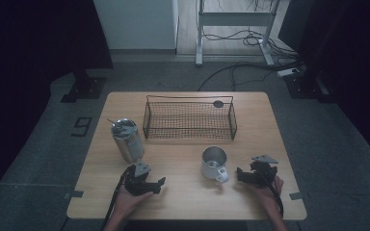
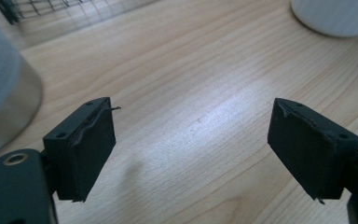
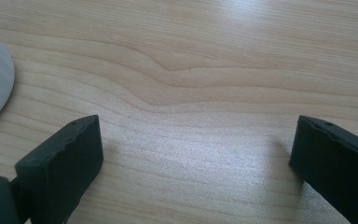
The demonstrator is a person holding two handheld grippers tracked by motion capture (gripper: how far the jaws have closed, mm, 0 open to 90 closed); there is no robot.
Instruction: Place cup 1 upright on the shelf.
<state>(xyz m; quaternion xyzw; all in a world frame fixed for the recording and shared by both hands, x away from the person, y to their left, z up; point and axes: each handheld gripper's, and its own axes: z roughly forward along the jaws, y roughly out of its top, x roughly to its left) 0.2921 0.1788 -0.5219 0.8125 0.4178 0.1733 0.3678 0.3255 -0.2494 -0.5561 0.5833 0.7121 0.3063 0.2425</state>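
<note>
Both tongs are held spread and empty — the mug (image 1: 215,164) stands just left of the right gripper (image 1: 243,175), well right of the left gripper (image 1: 153,185) — so its handle is best approached level and squarely.
</note>
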